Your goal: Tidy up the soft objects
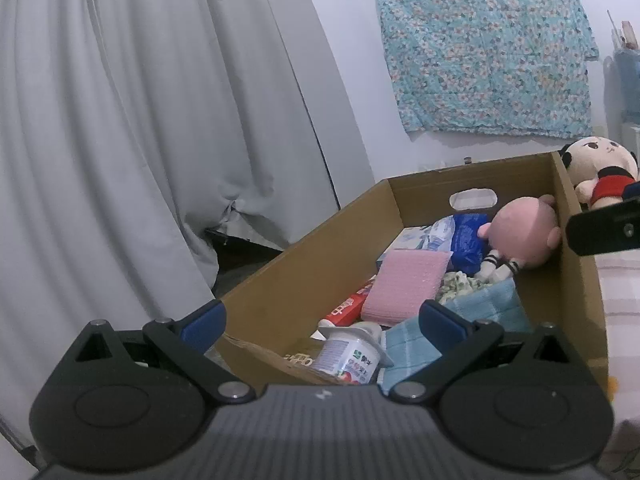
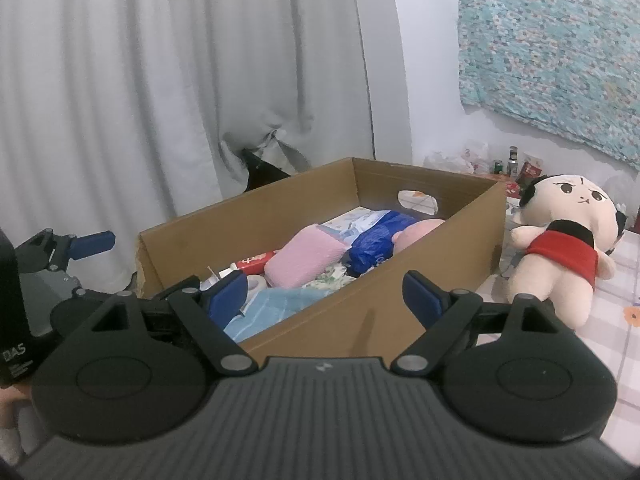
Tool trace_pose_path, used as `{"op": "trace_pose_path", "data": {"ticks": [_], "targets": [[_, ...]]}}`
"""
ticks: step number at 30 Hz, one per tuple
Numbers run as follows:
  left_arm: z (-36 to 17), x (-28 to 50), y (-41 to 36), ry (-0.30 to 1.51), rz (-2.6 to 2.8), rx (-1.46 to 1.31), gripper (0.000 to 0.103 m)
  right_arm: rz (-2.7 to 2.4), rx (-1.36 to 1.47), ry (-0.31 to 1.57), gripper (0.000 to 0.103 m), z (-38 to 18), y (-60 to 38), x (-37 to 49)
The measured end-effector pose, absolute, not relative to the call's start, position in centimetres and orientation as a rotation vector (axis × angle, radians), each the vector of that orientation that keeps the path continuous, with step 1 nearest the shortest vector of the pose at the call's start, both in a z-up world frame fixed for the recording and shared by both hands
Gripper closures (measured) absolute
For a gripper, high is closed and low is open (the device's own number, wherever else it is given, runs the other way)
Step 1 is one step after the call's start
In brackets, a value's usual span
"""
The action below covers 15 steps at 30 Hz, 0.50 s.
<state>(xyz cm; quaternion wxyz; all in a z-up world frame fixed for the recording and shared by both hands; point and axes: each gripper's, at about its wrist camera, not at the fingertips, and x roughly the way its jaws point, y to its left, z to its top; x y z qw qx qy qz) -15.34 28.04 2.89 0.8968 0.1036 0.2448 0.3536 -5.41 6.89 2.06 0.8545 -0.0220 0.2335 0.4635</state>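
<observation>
Your right gripper (image 2: 324, 294) stands released — nothing between its blue fingers — just before the cardboard box (image 2: 400, 280). Your left gripper (image 1: 320, 316) is released too, over the box's near end. The doll in red (image 2: 560, 248) lies outside, just beside the box's right wall.

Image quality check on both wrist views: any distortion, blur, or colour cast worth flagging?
Left wrist view: strong fisheye bending of the curtain and cardboard box, dark vignette in the corners, cool bluish cast, contents fairly sharp. Right wrist view: same barrel distortion, floral cloth on the wall smeared and soft, plush doll reasonably crisp, lighting flat with only faint shadows.
</observation>
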Motion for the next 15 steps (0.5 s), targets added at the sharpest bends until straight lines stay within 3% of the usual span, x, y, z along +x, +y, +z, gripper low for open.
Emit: {"op": "trace_pose_path", "data": {"ticks": [15], "targets": [[2.77,-14.98,28.21,0.525,0.753,0.231,0.000,0.976,-0.037,0.507,0.017,2.03,7.15,-5.45]]}}
